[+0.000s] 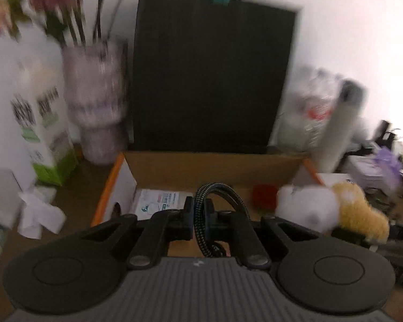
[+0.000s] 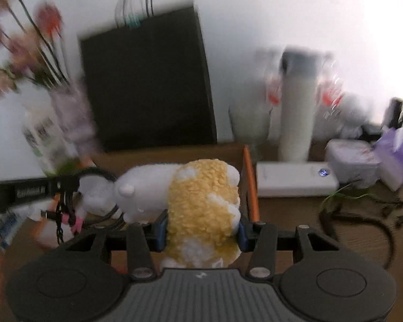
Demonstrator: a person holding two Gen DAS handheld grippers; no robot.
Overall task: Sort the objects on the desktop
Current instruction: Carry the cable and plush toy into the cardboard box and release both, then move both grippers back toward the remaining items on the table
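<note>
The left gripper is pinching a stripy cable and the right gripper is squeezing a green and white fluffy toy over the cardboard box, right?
Nearly. The fluffy toy is yellow and white, not green and white; the right wrist view shows it between the right gripper. The rest holds: the left gripper pinches the stripy cable, above the cardboard box.

- We see a cluttered home or office desk: a brown worktop (image 2: 295,214) against a white wall.
- A vase of flowers (image 1: 94,102), a black paper bag (image 1: 212,75), an open cardboard box (image 1: 215,169) and a tissue pack (image 2: 395,155) crowd it.
</note>
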